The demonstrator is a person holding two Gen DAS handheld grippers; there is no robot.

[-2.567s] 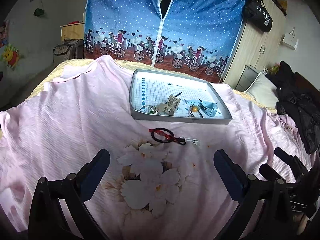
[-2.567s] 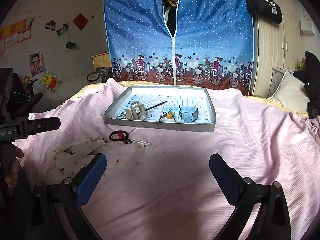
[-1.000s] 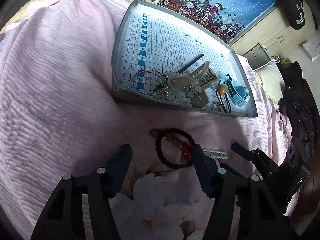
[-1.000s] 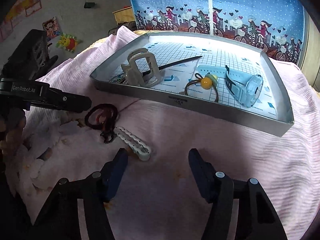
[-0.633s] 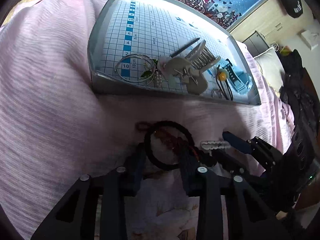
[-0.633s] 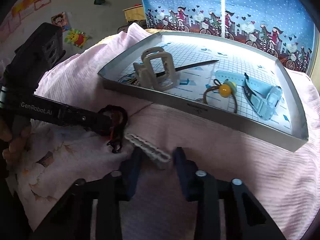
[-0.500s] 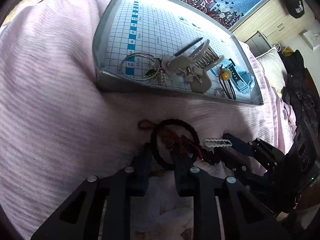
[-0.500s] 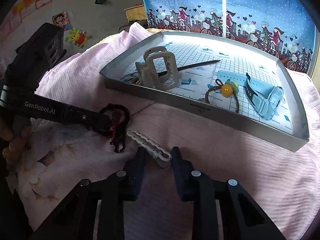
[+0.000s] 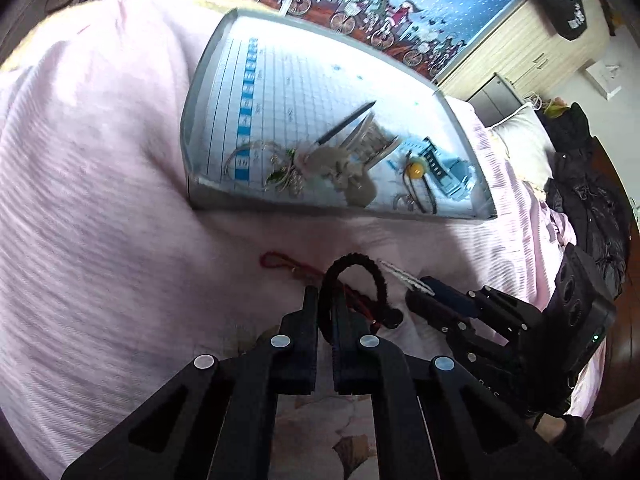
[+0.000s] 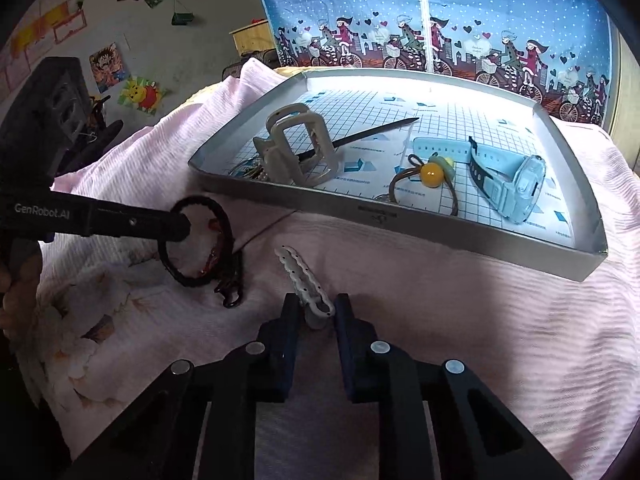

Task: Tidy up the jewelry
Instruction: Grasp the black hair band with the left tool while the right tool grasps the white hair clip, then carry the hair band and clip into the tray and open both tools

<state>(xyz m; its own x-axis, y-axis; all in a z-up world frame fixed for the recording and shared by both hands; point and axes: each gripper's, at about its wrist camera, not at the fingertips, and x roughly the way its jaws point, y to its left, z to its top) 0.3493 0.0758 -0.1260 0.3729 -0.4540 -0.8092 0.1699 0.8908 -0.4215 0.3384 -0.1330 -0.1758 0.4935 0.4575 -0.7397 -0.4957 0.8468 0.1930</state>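
A black hair tie (image 9: pixel 360 260) stands up off the pink bedsheet (image 9: pixel 100 200), with my left gripper (image 9: pixel 326 300) shut on its near side. A red cord (image 9: pixel 280 261) with a black clasp (image 10: pixel 230 292) trails from it. In the right wrist view the left gripper (image 10: pixel 182 227) reaches in from the left, holding the hair tie (image 10: pixel 224 220). My right gripper (image 10: pixel 317 309) is shut on the near end of a white hair clip (image 10: pixel 298 272) lying on the sheet. The grey tray (image 10: pixel 400 216) behind holds a beige claw clip (image 10: pixel 296 152), a black stick (image 10: pixel 372 132), a yellow-bead tie (image 10: pixel 432 174) and a blue watch (image 10: pixel 512 184).
A blue fabric wardrobe (image 10: pixel 420 12) stands behind the bed. Dark clothes (image 9: pixel 588 200) and a pillow (image 9: pixel 516 136) lie to the right. A hand (image 10: pixel 16 292) holds the left gripper's handle. A beaded bracelet (image 9: pixel 280 164) sits in the tray's near left corner.
Both grippers came down from open above the bed and closed. The left shut on the black hair tie and tilted it up. The right narrowed onto the white clip's end.
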